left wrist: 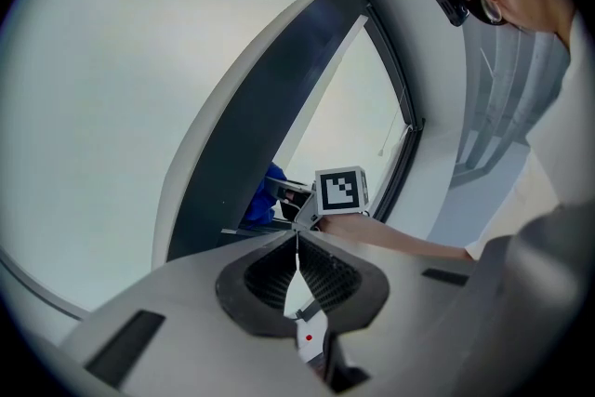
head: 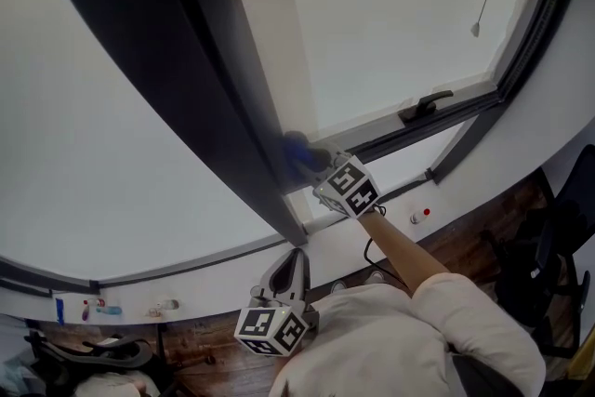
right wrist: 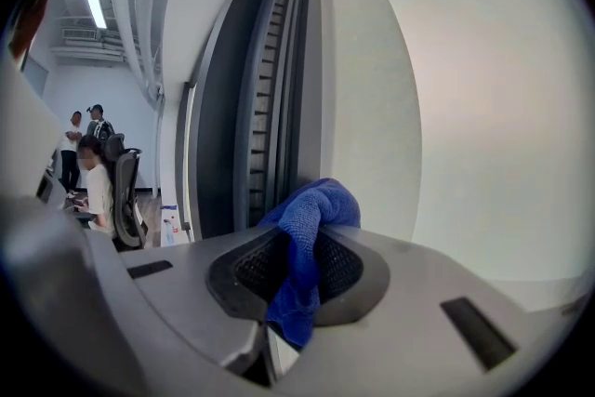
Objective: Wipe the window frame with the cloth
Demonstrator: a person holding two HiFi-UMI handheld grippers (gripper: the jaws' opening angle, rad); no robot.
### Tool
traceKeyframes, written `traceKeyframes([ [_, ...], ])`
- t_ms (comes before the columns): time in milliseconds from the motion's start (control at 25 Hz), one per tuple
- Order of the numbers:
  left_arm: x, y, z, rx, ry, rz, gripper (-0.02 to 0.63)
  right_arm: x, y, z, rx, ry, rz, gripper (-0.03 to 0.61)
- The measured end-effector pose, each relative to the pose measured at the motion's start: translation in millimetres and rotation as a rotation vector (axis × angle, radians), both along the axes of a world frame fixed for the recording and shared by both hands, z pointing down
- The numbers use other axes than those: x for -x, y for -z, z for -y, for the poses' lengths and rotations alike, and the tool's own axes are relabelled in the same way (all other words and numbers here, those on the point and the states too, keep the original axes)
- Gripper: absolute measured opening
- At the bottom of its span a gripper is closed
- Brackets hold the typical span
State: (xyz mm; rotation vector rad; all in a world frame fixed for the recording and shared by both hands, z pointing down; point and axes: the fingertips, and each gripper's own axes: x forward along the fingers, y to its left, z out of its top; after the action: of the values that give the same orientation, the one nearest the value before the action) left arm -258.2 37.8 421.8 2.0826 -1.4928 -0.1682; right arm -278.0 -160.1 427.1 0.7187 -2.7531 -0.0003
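Wiping low on the window frame [head: 223, 107], watching for a slipping cloth [right wrist: 311, 209].
Pinching the blue cloth in the right hand-held gripper [right wrist: 296, 248], pushing its bunched end against the dark frame near the lower end, seemingly touching. Holding the left hand-held gripper [left wrist: 297, 242] lower down, pressed together on nothing, apart from the frame. Gripping only a narrow fold, with a tail dangling below the jaws, so likely risking the cloth dragging out when rubbing hard along the ribbed channel [right wrist: 268, 107]. Also possibly risking bare jaw tips scraping the frame if pressing past the bunched end, or snagging the dangling tail on the frame's edge.
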Motion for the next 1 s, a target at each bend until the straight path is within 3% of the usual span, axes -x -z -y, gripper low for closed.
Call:
traceKeyframes([
  [720,-13,-2,7,0.002,-0.03,-0.017,0.011,0,-53,-6,0.057,0.015,-0.096,0.046],
  [840,-17,-2,5,0.002,-0.037,-0.017,0.011,-9,-45,-7,-0.012,0.003,-0.126,0.046],
  [1000,-11,-2,0,0.008,-0.019,-0.003,0.011,-28,-30,-5,-0.117,-0.09,-0.133,0.046],
])
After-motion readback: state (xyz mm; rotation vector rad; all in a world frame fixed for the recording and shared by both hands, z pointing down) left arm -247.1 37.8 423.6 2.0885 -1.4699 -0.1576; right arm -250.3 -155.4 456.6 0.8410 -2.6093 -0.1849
